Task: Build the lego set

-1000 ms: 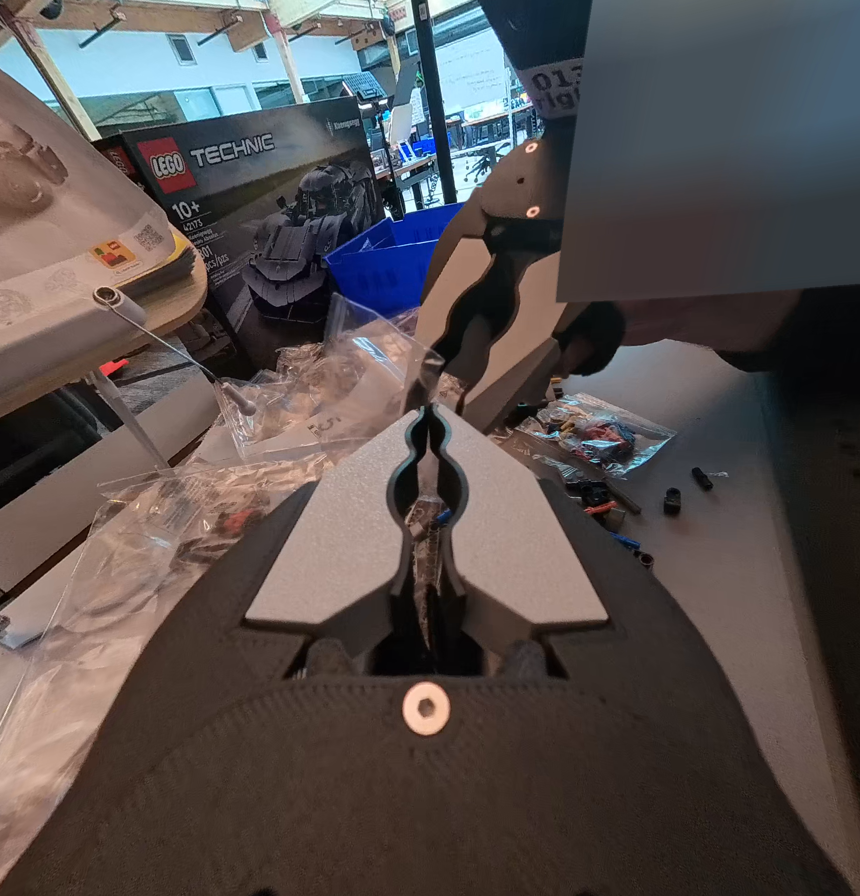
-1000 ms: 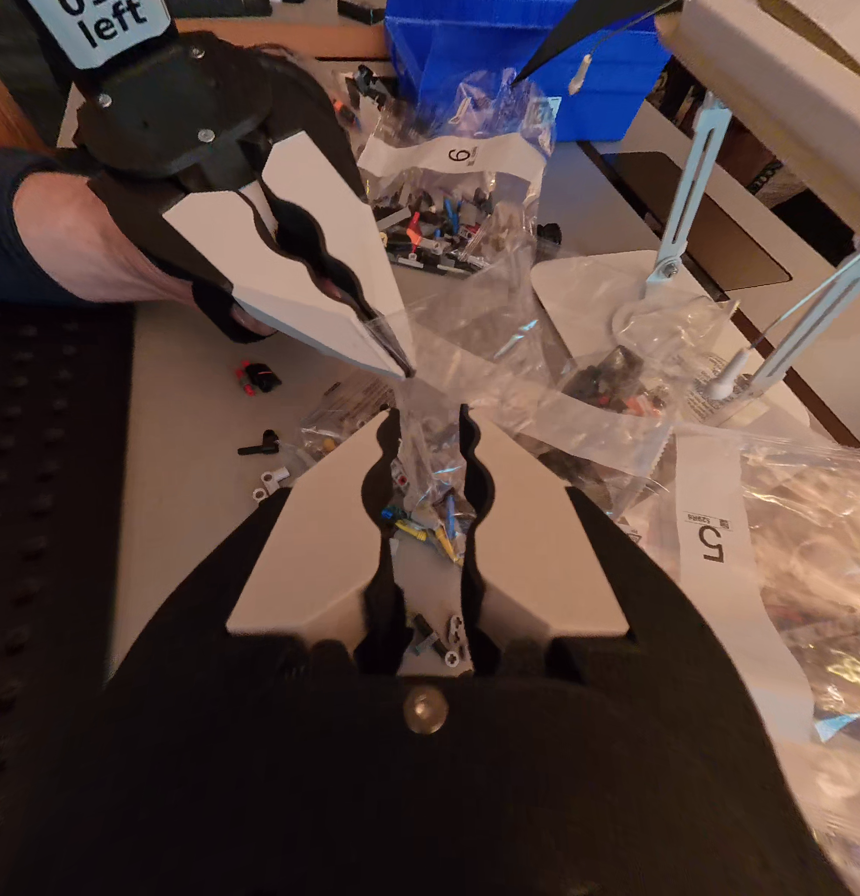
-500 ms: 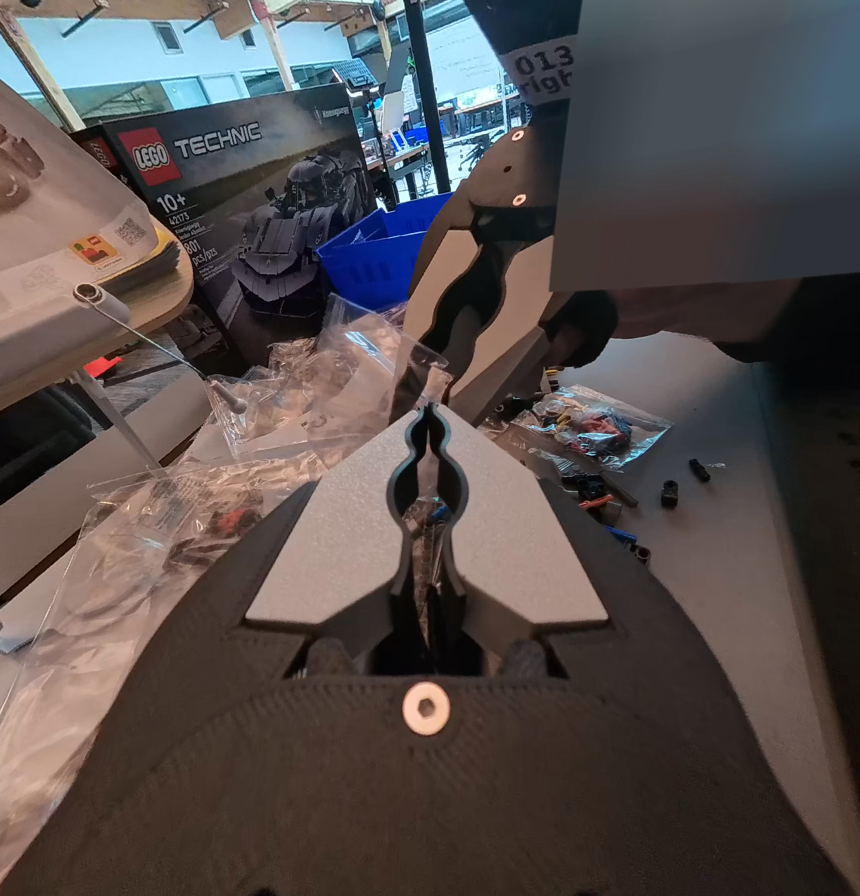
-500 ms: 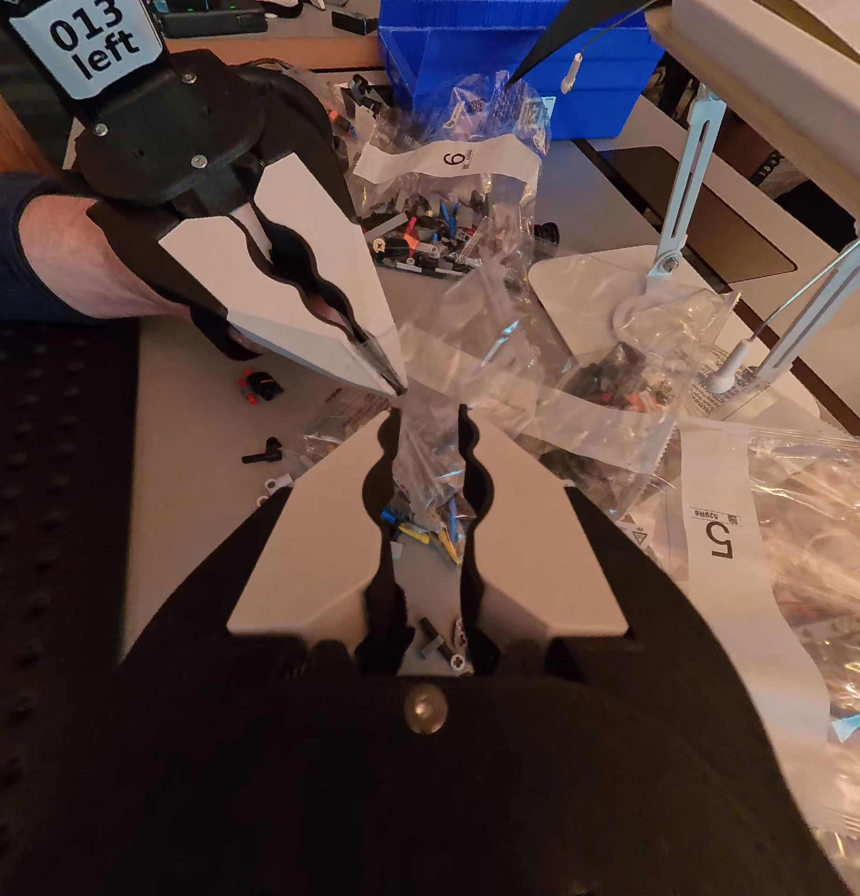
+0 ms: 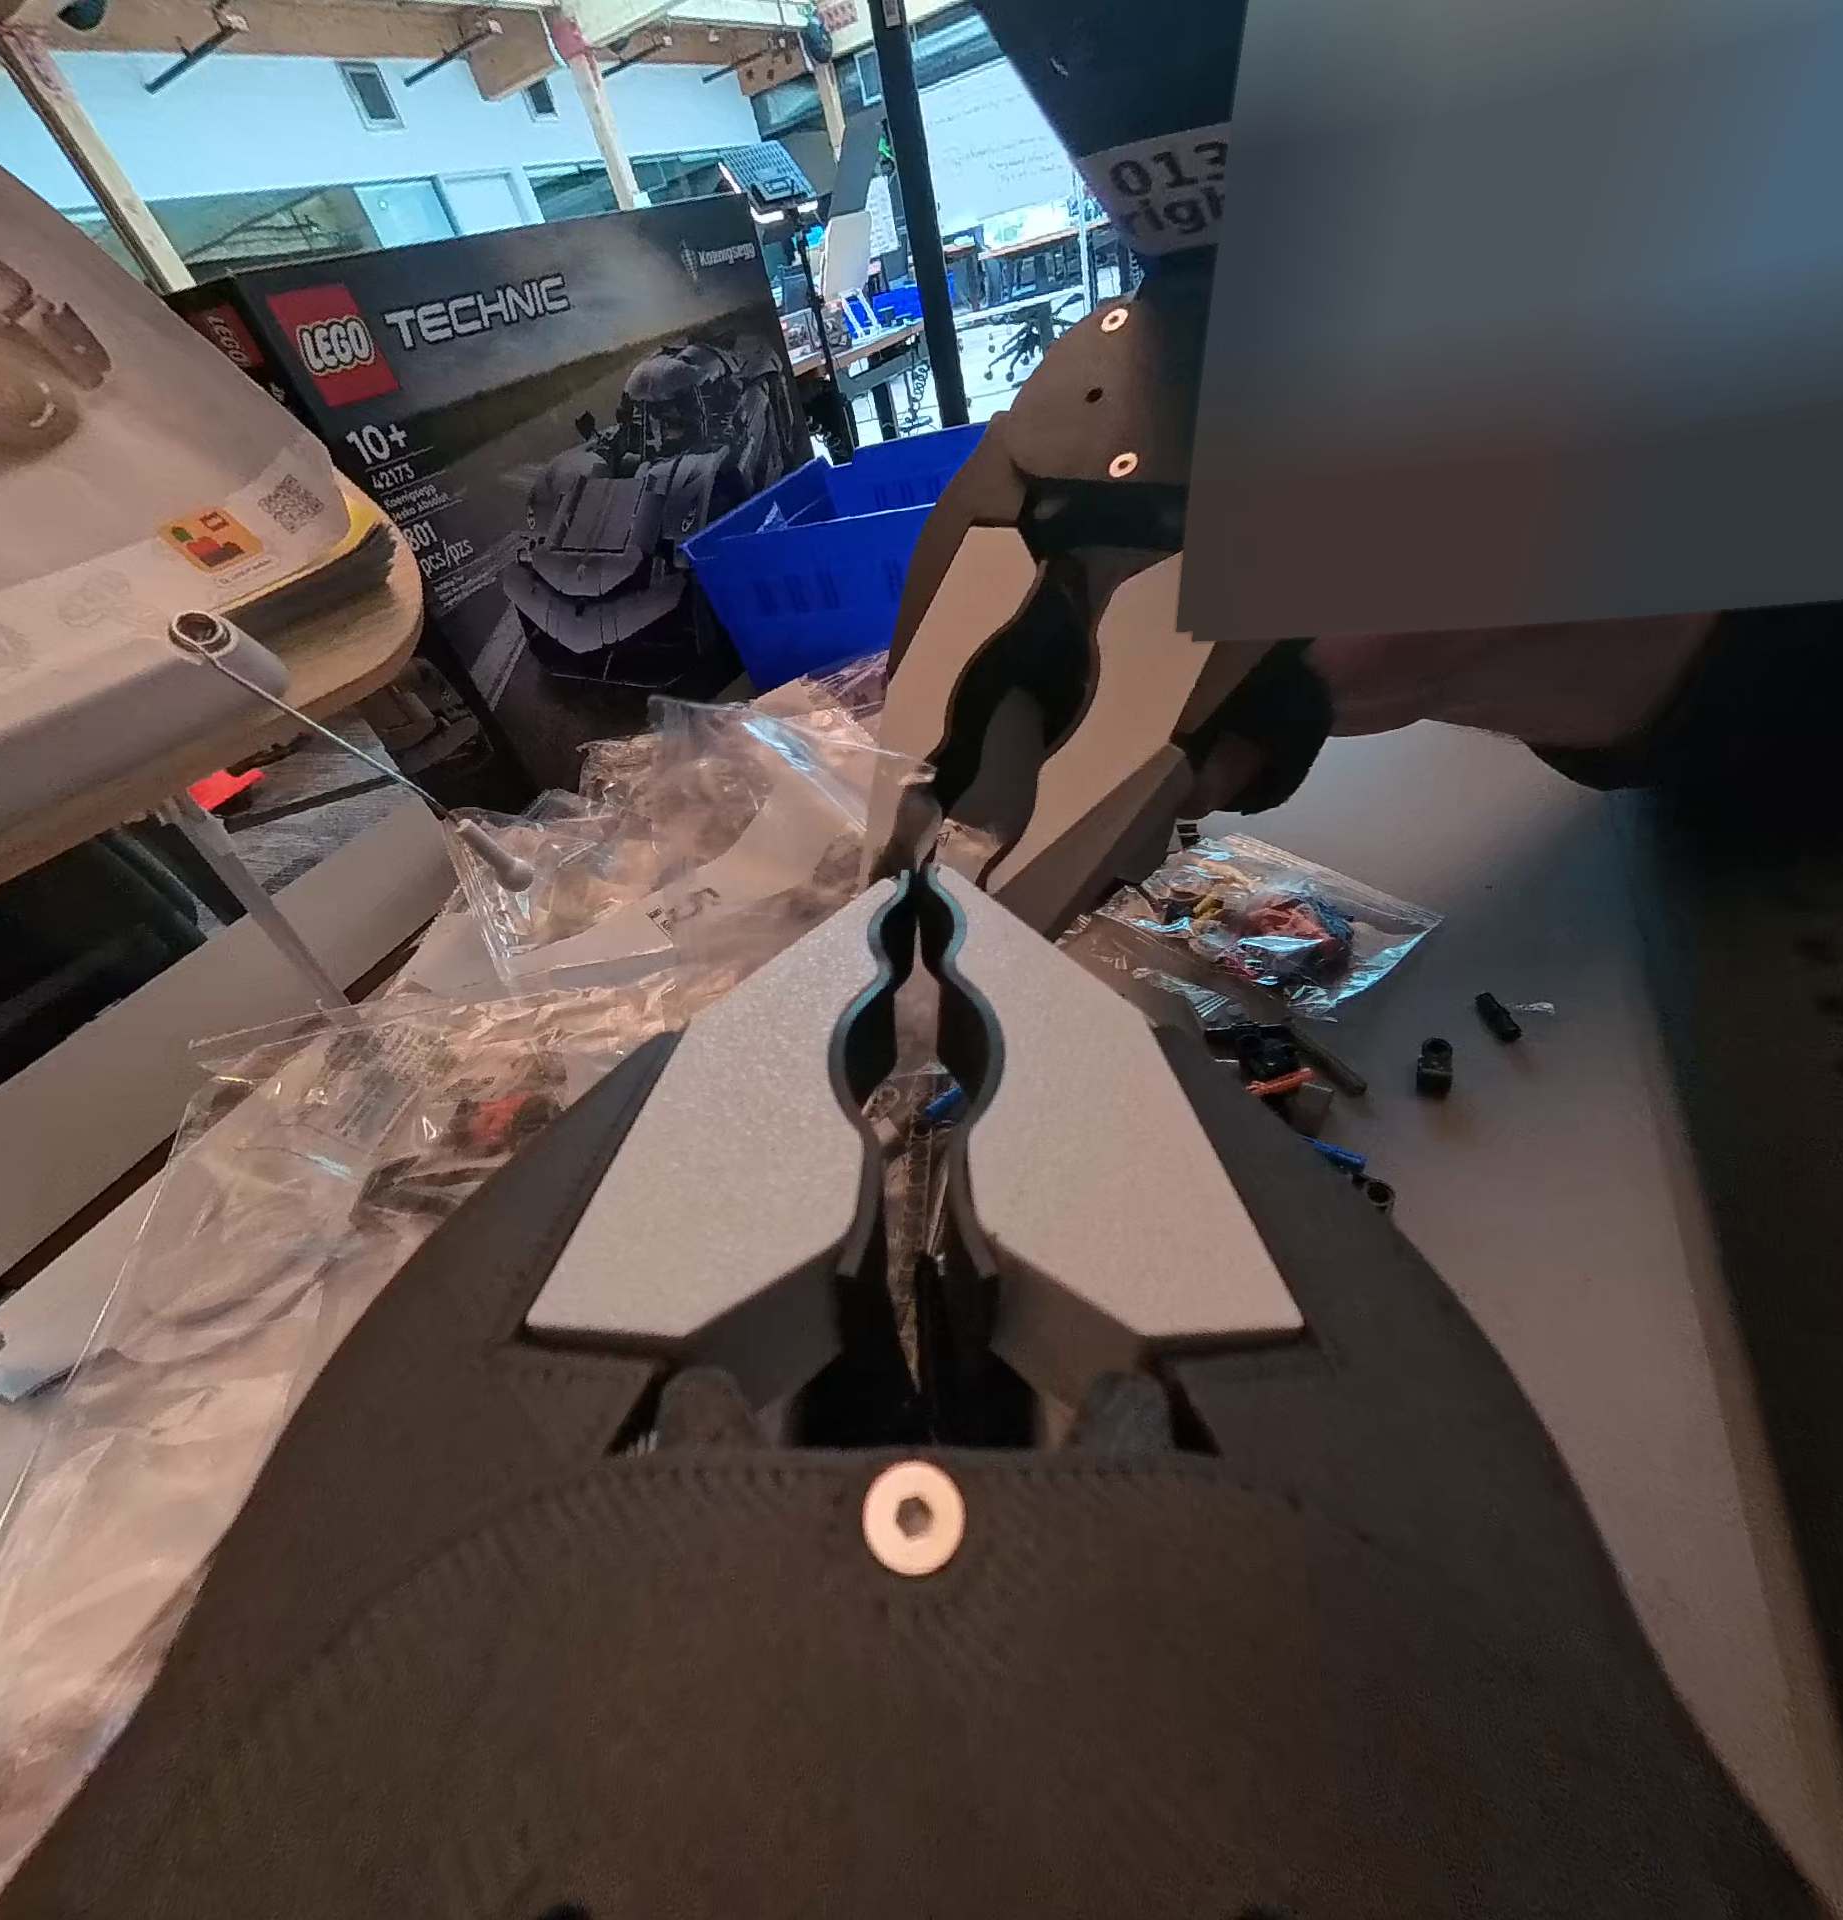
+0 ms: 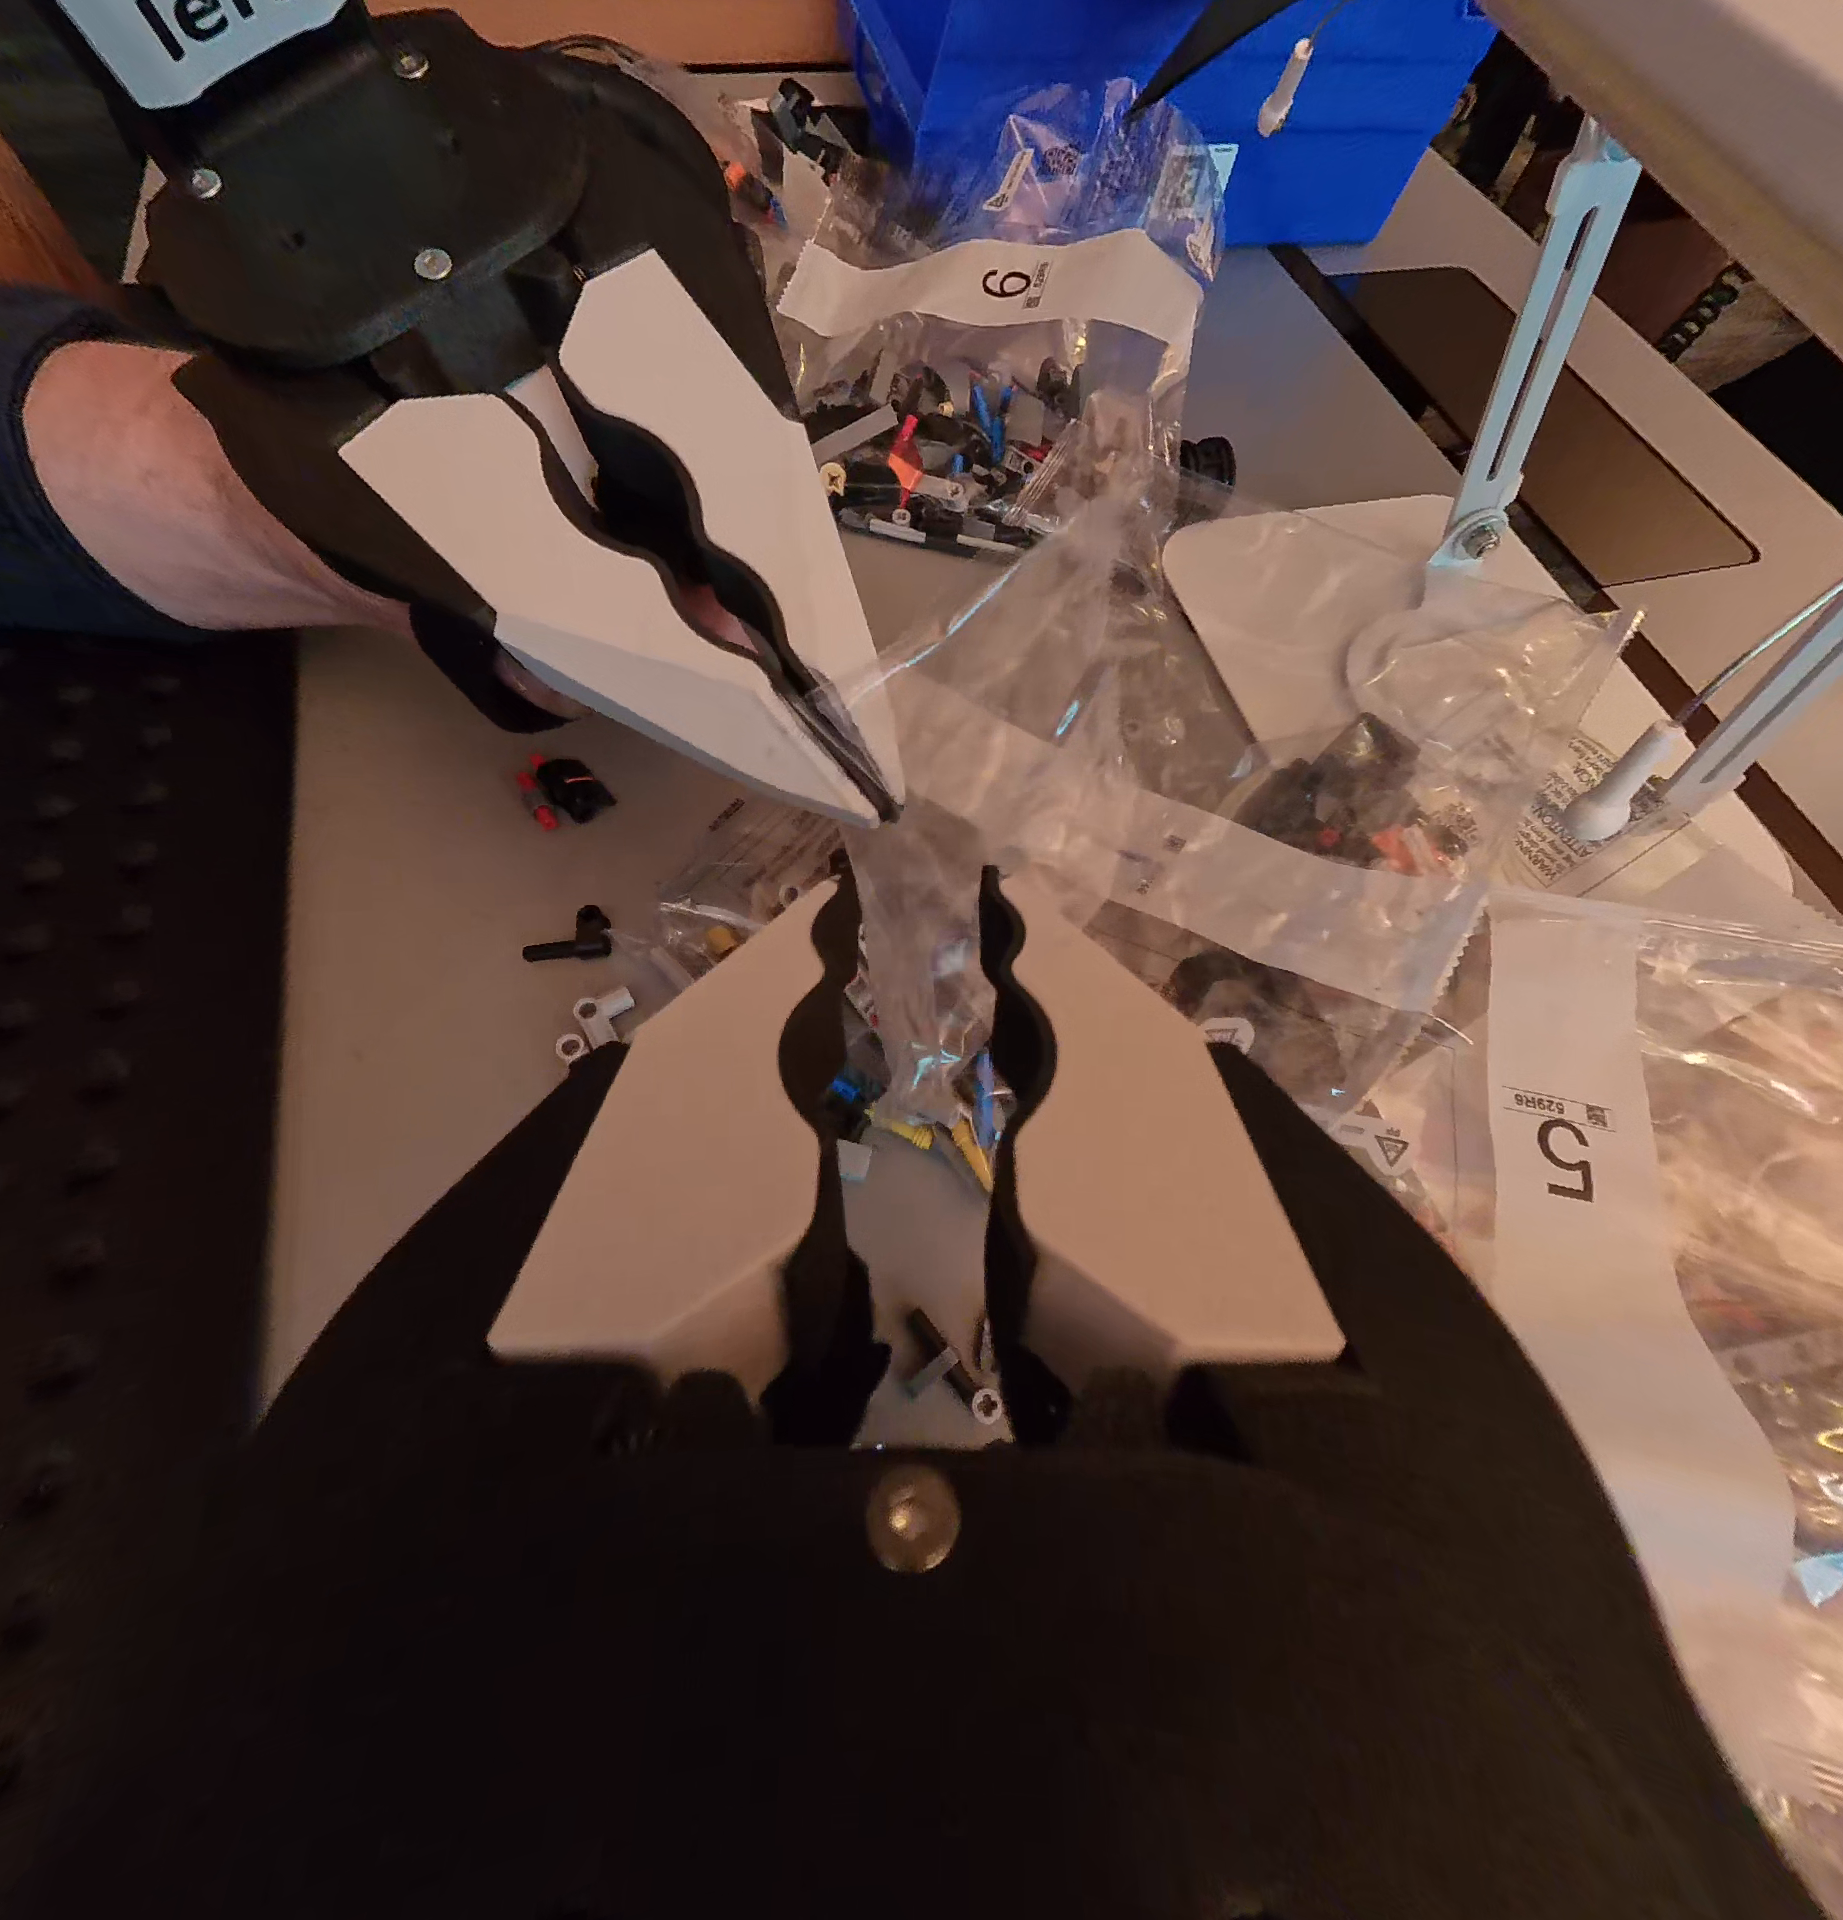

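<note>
Right wrist view shows the left gripper [image 6: 881,805] clenched on a small parts bag [image 6: 922,1023], lifting it off the surface [image 6: 408,935]. The right gripper [image 6: 912,883] straddles the hanging bag with jaws released, probably to grip and tear it.

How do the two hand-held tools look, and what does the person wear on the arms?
Each tool has a black, textured printed body with a silver screw. The left tool and right tool carry two pale grey wedge-shaped fingers with wavy black inner edges. A white label sits on each body. A dark sleeve covers the left arm.
</note>
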The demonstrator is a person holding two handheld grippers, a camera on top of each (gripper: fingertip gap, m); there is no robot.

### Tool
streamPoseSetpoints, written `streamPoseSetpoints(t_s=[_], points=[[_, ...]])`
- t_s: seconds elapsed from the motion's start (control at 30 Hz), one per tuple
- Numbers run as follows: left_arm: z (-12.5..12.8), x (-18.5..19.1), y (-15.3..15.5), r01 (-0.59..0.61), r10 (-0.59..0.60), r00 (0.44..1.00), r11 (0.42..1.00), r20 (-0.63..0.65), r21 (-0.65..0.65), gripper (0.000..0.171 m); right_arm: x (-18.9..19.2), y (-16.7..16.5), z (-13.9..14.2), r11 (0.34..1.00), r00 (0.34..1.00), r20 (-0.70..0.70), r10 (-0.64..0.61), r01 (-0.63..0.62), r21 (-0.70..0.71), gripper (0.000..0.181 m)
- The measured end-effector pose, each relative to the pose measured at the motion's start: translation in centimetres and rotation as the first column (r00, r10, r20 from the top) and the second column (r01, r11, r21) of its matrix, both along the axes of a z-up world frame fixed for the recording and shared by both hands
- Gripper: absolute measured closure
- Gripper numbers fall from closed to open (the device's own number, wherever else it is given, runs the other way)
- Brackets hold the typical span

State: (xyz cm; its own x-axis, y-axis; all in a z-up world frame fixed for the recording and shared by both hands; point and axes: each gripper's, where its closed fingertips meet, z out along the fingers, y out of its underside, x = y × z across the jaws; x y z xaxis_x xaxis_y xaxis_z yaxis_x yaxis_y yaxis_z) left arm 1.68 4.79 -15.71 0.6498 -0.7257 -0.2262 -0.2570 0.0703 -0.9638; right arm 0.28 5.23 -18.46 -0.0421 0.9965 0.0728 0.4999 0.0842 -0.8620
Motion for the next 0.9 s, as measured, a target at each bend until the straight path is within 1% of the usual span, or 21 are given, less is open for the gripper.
streamPoseSetpoints(t_s=[0.47,0.63,0.9], points=[[0.13,-0.06,0.02,0.001,-0.001,1.000,1.000,0.011,-0.001,0.171,0.12,0.16,0.15,1.000,1.000,-0.001,-0.008,0.008,0.009,0.163],[0.13,-0.08,0.05,-0.001,0.001,1.000,1.000,0.011,-0.001,0.171,0.18,0.10,0.15,1.000,1.000,0.003,-0.003,0.003,0.024,0.168],[0.23,-0.21,0.13,-0.008,0.008,1.000,1.000,0.014,0.004,0.171,0.19,0.00,0.22,1.000,1.000,-0.002,0.000,0.000,0.006,0.170]])
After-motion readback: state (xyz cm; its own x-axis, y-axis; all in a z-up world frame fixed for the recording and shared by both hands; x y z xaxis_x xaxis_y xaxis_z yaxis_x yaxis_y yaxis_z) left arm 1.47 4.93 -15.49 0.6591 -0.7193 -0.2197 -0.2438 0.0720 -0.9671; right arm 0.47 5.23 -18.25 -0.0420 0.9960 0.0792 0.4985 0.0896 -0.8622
